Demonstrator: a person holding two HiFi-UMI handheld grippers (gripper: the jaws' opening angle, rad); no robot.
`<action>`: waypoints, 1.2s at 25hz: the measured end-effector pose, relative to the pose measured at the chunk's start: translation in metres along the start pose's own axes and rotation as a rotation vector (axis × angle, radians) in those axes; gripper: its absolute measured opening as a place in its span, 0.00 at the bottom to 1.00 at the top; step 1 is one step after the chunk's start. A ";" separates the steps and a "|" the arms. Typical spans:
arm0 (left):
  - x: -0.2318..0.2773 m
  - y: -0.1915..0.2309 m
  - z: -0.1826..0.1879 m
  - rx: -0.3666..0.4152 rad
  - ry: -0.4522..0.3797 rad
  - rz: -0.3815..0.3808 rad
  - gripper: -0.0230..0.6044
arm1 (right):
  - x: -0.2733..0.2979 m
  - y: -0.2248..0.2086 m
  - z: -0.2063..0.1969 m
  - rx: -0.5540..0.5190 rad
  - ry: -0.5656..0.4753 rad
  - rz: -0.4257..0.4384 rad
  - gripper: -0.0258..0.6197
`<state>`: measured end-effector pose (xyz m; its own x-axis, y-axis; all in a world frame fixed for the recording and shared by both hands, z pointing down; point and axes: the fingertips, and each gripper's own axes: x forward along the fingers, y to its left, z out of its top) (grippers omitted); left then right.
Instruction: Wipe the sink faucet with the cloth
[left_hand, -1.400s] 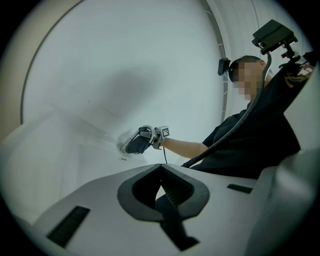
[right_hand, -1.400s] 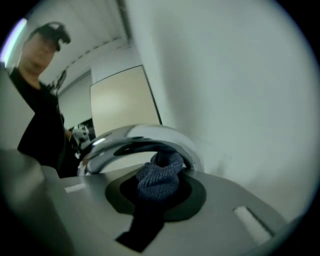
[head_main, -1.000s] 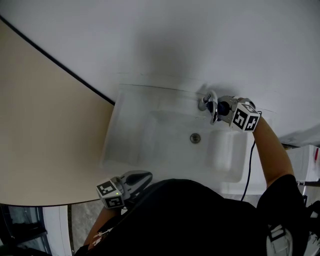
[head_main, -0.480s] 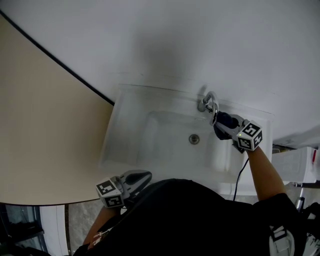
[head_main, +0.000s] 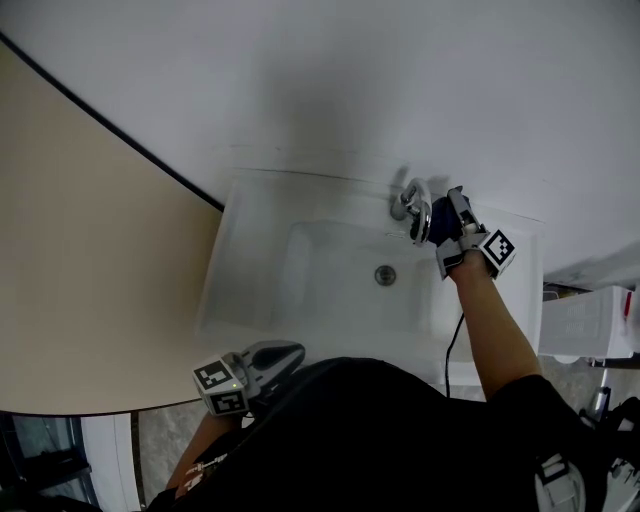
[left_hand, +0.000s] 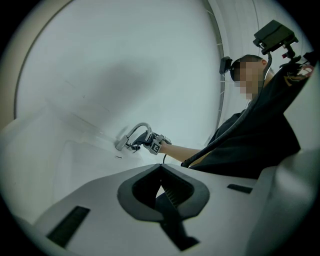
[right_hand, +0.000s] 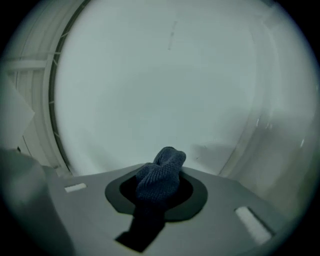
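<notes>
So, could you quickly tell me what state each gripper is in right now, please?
Left gripper: shut, empty.
Right gripper: shut on the dark blue cloth, next to the faucet.

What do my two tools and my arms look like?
The left tool and right tool are grey, each carrying a white cube with black square markers. A black cable hangs from the right one. The top is black, short-sleeved.

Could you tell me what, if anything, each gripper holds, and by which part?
The right gripper holds the cloth by a bunched fold, a wad poking past its jaws. The left gripper holds nothing.
</notes>
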<state>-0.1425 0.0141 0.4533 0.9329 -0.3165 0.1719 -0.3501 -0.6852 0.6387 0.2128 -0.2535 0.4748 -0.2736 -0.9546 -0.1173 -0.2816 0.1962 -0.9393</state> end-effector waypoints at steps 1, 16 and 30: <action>0.001 -0.001 0.002 -0.005 -0.008 -0.005 0.04 | 0.004 -0.001 -0.003 0.061 -0.052 0.014 0.14; -0.004 0.002 -0.002 -0.007 -0.020 -0.001 0.04 | 0.039 0.068 -0.034 0.354 0.230 0.456 0.14; -0.007 0.016 -0.012 -0.003 -0.103 -0.072 0.04 | 0.038 0.062 -0.161 -1.820 1.652 0.084 0.14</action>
<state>-0.1531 0.0134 0.4712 0.9419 -0.3327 0.0475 -0.2823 -0.7068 0.6486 0.0367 -0.2419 0.4640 -0.2417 -0.2518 0.9371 -0.1512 0.9637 0.2200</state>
